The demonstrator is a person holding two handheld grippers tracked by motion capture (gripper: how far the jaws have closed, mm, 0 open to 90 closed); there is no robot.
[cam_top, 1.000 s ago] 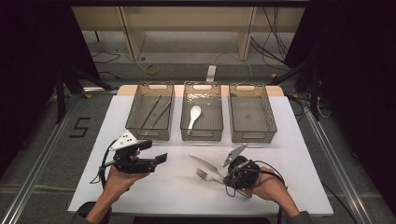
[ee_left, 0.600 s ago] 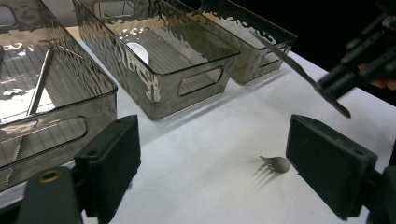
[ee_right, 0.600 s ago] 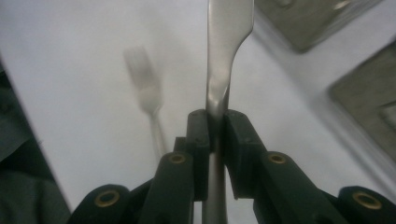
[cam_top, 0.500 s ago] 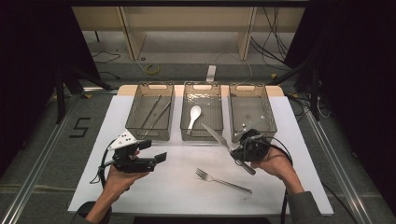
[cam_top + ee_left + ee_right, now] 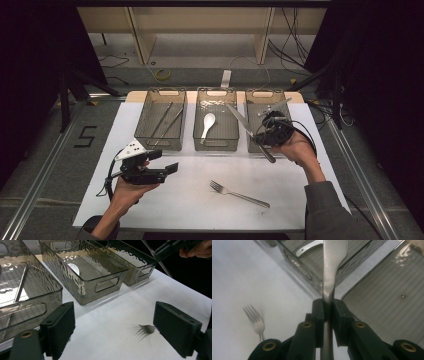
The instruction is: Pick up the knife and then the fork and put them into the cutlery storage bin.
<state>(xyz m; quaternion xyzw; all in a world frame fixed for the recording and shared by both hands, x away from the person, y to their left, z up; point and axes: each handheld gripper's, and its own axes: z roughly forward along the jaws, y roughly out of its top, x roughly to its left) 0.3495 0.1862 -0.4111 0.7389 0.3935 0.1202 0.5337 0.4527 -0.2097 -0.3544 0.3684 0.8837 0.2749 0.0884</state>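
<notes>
Steel knife (image 5: 248, 131) is clamped in my right gripper (image 5: 270, 131), lifted over the front edge of the right bin (image 5: 265, 102) near the table's (image 5: 190, 200) far right corner. My left gripper (image 5: 162, 167) stands wide, with nothing between its jaws, near the front left corner

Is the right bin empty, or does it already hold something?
Empty. The right bin shows only its bare ribbed floor; the knife is clamped in the right tongs, above the bins.

Steel knife (image 5: 248, 131) tilted, raised over front of right bin (image 5: 289, 98).
</notes>
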